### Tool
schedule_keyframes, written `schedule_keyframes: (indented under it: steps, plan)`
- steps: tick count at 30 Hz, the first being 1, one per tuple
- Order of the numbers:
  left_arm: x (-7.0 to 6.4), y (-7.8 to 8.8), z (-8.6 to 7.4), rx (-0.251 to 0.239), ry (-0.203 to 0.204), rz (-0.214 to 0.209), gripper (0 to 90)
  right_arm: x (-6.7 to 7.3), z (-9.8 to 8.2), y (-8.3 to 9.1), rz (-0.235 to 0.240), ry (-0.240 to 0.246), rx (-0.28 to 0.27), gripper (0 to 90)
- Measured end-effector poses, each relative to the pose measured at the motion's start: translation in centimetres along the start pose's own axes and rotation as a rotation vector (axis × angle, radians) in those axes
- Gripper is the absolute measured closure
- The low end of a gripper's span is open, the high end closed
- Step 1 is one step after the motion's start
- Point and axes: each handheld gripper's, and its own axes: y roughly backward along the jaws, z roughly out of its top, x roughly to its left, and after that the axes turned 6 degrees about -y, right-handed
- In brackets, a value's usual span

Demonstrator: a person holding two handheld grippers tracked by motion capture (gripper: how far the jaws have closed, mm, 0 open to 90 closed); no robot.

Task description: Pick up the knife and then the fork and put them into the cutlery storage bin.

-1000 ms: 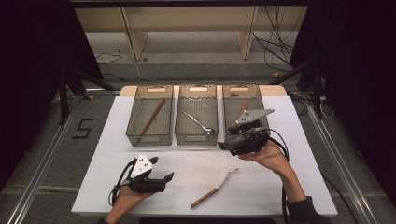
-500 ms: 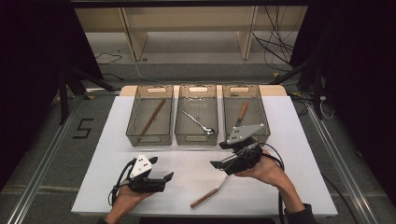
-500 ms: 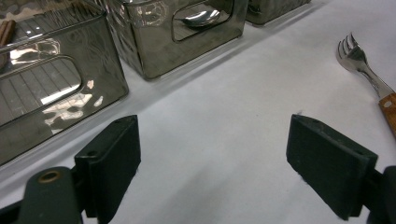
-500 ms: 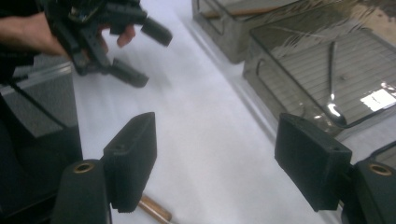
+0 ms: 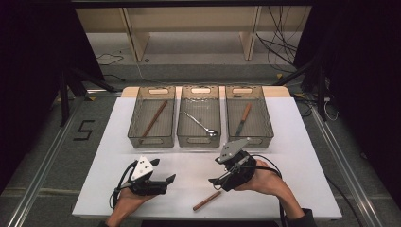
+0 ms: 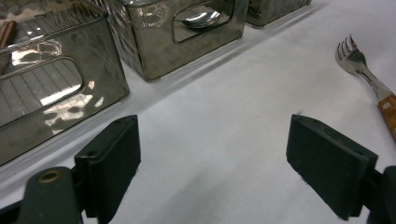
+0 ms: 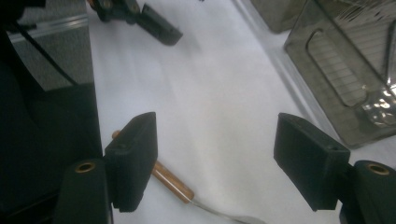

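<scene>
White surface (image 5: 302, 142) carries three smoky clear bins in row at far side. Left bin (image 5: 135, 124): brown wooden stick (image 5: 154, 118) lying diagonal. Middle bin (image 5: 183, 124): metal spoon (image 5: 201, 124). Right bin (image 5: 264, 120): wood-handled knife (image 5: 243, 118). Right tool (image 5: 216, 180) released, jaws wide, hovering just over wood-handled fork (image 5: 206, 201) on near surface (handle beside one jaw in right gripper view). Left tool (image 5: 168, 182) released, nothing between jaws, fork well apart.

Overhead camera: you look forward and down. Gripper cameras: close, low over the table (image 5: 302, 156); both share the fork (image 6: 369, 79).
</scene>
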Motion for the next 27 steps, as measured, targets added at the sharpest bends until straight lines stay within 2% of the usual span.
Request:
schedule_keyframes:
  steps: [3,12,17,23,27]
  plan:
    - [0.0,0.0,0.0,-0.003,0.004,0.001,17.7,0.3,0.0,-0.5,0.017,0.015,0.028,31.5]
    - [0.0,0.0,0.0,-0.004,0.004,0.001,17.6,1.2,-0.6,-2.0,0.023,0.060,0.111,34.2]
    - [0.0,0.0,0.0,-0.004,0.002,0.001,17.6,1.8,-1.2,-3.0,0.017,0.103,0.183,36.8]
    - [0.0,0.0,0.0,-0.004,0.004,0.001,17.6,1.9,-1.8,-3.9,0.024,0.147,0.237,40.5]
    - [0.0,0.0,0.0,-0.004,0.004,0.001,17.6,2.3,-2.1,-4.6,0.008,0.173,0.280,42.2]
